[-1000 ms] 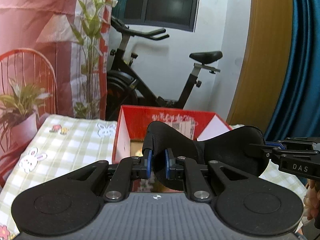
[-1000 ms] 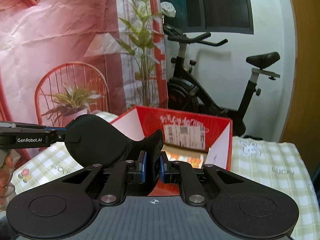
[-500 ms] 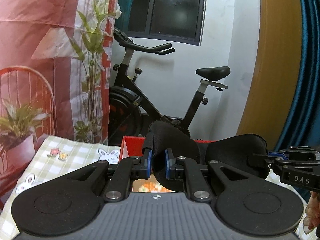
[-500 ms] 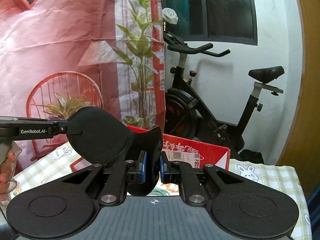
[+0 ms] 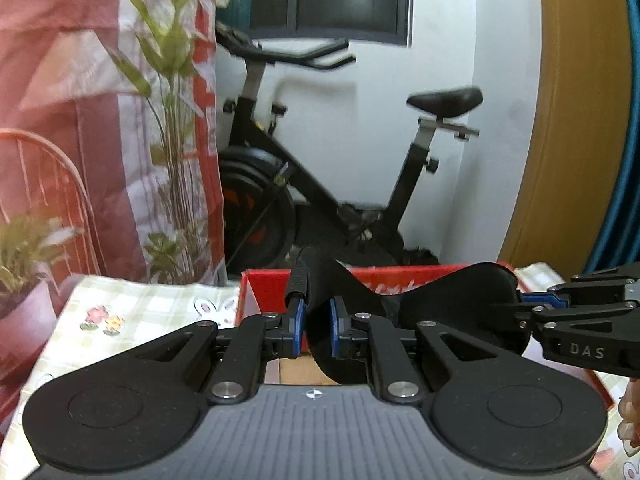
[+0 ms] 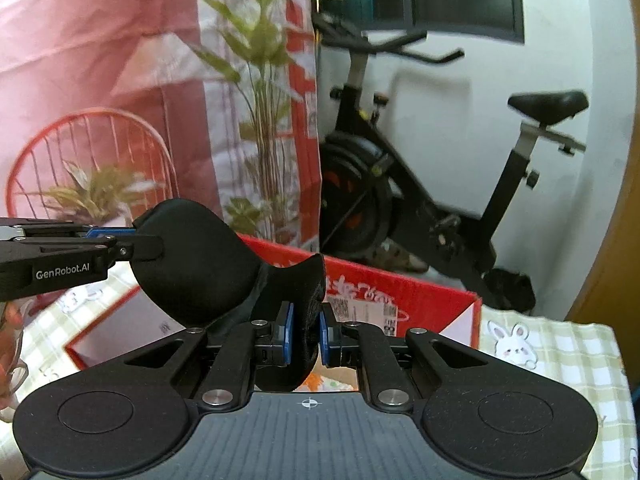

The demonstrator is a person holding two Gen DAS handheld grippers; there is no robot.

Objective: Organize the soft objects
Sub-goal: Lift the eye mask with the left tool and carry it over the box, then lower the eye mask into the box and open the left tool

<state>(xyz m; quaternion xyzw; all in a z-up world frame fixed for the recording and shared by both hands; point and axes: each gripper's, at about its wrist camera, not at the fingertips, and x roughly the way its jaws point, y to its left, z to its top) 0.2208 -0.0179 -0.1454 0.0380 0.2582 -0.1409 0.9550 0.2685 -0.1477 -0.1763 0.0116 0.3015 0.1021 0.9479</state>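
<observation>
A black padded eye mask [image 5: 460, 300] hangs stretched between my two grippers above an open red cardboard box [image 5: 264, 292]. My left gripper [image 5: 316, 328] is shut on one end of it, the fabric bunched between the blue pads. In the same view the right gripper [image 5: 532, 312] pinches the other end from the right. In the right wrist view my right gripper [image 6: 306, 332] is shut on a fold of the eye mask [image 6: 192, 256]. The left gripper [image 6: 148, 246] clamps its far lobe at the left. The red box [image 6: 420, 296] lies just beyond and below.
The box sits on a table with a green checked cloth [image 5: 152, 304] printed with bunnies. Behind stand a black exercise bike [image 5: 320, 184], a pink curtain with printed plants [image 5: 100, 120] and a white wall. A person's fingers [image 5: 630, 412] show at the right edge.
Both grippers have carried the mask forward toward the box's far side, so the bike and wall look nearer and the box sits lower in view. Both grips hold unchanged.
</observation>
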